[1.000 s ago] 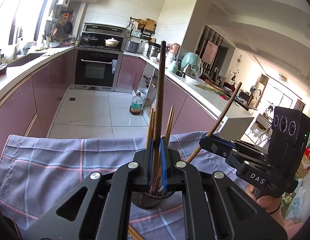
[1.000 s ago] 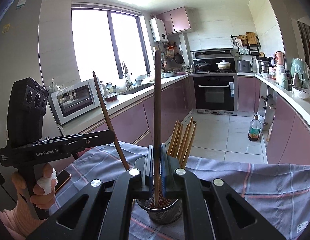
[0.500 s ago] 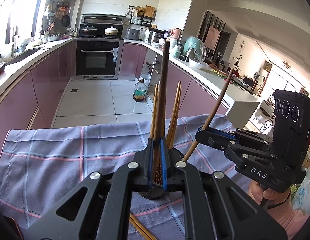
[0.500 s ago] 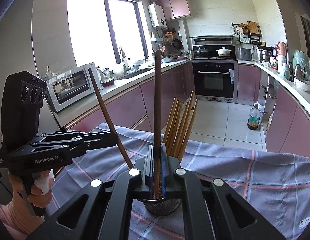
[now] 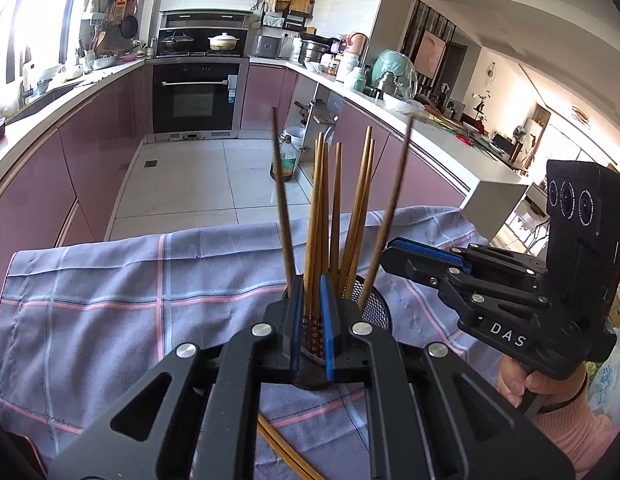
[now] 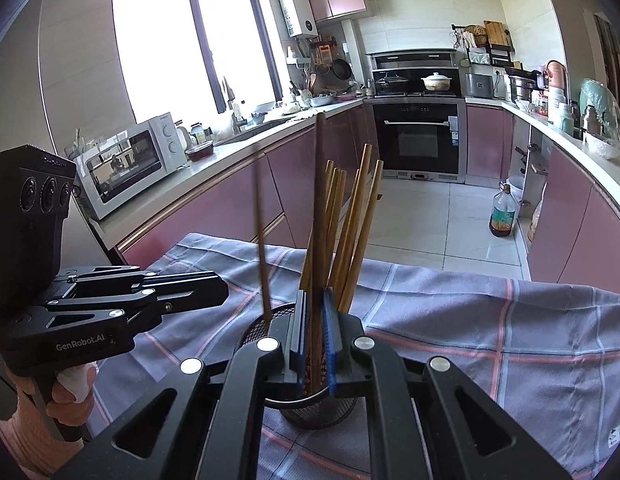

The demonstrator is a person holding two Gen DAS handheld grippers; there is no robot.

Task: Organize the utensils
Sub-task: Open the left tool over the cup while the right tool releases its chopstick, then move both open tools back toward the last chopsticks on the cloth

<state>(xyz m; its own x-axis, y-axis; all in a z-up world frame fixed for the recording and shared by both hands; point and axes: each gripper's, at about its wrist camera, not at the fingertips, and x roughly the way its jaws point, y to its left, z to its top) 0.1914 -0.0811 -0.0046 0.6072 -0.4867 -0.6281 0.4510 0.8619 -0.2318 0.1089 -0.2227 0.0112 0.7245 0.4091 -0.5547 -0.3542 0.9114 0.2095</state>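
Black mesh holder (image 5: 376, 312) standing on the checked cloth (image 5: 110, 300) that covers the desk (image 5: 214, 236), well in from the far edge. Beyond that edge lies open tiled floor (image 5: 182, 184). Bare cloth stretches toward the left and right edges. The two tools close in on the holder from the near side and its right.

Bundle of light chopsticks (image 5: 336, 208) upright in the holder, long axes near vertical, tips fanned slightly outward.

Left hand-held gripper (image 5: 312, 320): released, pads a little apart with nothing between them. Half a second earlier it clamped a dark chopstick (image 5: 282, 200) upright. That stick now stands free in the holder, outside the left pad, its top leaning toward the left edge, blurred.

Right hand-held gripper (image 6: 315, 340): a second dark chopstick (image 6: 319, 208) rises near vertical between its pads, lower end in the holder. It sits lower than before. I cannot tell whether the pads are gripping it.

Loose chopsticks (image 5: 286, 454) lie flat on the cloth by the near edge, on a diagonal.
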